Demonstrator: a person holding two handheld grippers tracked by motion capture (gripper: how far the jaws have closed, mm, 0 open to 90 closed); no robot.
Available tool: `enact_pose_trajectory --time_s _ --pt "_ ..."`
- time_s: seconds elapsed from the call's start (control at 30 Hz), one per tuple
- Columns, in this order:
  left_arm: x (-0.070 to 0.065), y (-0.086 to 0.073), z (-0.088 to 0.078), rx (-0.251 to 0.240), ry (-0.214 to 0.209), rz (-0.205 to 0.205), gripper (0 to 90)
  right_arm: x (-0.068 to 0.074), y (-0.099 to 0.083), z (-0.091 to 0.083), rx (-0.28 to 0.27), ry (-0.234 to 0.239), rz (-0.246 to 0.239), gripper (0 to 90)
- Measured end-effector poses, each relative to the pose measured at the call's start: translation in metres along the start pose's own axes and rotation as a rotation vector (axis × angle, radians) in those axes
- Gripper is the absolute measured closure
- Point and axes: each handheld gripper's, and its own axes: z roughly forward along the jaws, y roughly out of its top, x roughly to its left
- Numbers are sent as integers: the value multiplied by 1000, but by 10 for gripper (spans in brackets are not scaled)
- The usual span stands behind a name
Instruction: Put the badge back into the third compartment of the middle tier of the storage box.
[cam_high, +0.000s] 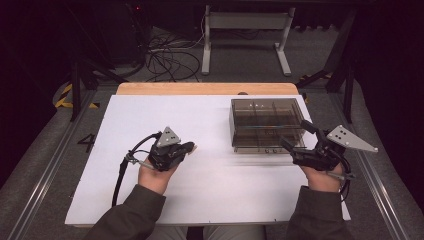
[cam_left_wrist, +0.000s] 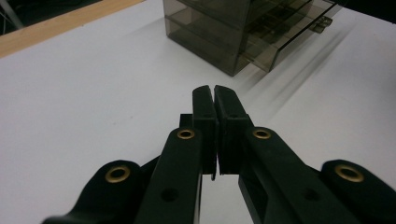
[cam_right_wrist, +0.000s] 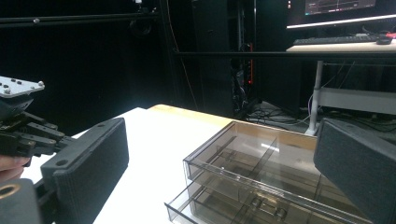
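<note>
resting on the table (cam_high: 210, 200), left gripper (cam_high: 191, 146) closed and empty at nine o'clock, right gripper (cam_high: 294, 136) gaping empty toward the drawer box (cam_high: 267, 122), likely to grasp it.

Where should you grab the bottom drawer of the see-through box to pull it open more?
Probably at the front lip of the bottom drawer, coming from the person's side of the clear drawer box. That drawer already sticks out a little past the one above it, so its front wall is the exposed part. The open right tool, which sits right by that front, looks best placed.
</note>
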Motion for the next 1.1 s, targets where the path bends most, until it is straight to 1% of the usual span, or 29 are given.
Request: enact_pose_trajectory --time_s 0.1,0.17,0.23,0.4,0.6,0.77,0.9,1.0,1.1 --pt "-4 7 5 -2 -8 16 882 -1 1 -1 -7 1 4 37" --pt "-6 11 8 -3 -17 19 882 0 1 -1 -11 5 4 37" --pt "-7 14 12 -7 -25 14 882 0 1 -1 -11 6 5 37" --pt "-11 22 18 -13 -30 23 882 1 1 0 -12 15 2 37" --pt "-19 34 25 -19 -42 43 882 -1 2 -3 -20 11 5 38" --pt "-25 44 31 -22 -48 71 881 -2 2 -4 -20 6 5 38" --pt "-29 52 35 -33 -65 84 882 -2 2 -4 -19 4 7 38" --pt "-31 57 38 -42 -81 77 882 -2 3 -5 -20 1 5 38" --pt "-35 63 42 -44 -90 90 882 -3 3 -6 -23 0 9 39"
